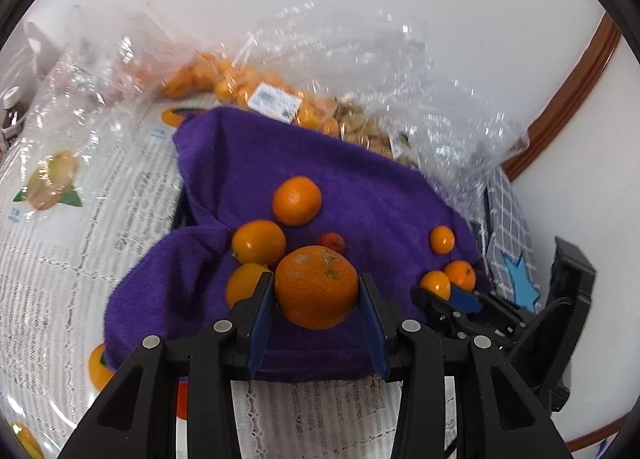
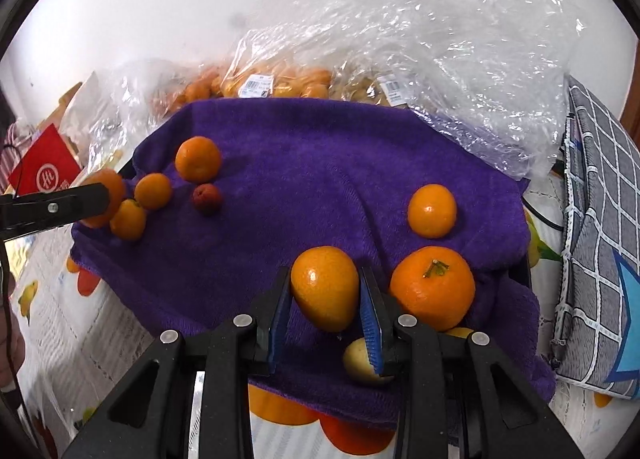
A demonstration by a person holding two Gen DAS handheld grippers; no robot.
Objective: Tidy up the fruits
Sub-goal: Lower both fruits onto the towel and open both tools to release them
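Two grippers loaded over purple towel (image 2: 320, 163). Left gripper (image 1: 316, 291) clamps large orange (image 1: 316, 287), lower centre of left view. Right gripper (image 2: 325, 291) clamps smaller orange (image 2: 325, 287), lower centre of right view. Advice: lift straight, hold grip steady, avoid nudging neighbouring stemmed orange (image 2: 433, 287).
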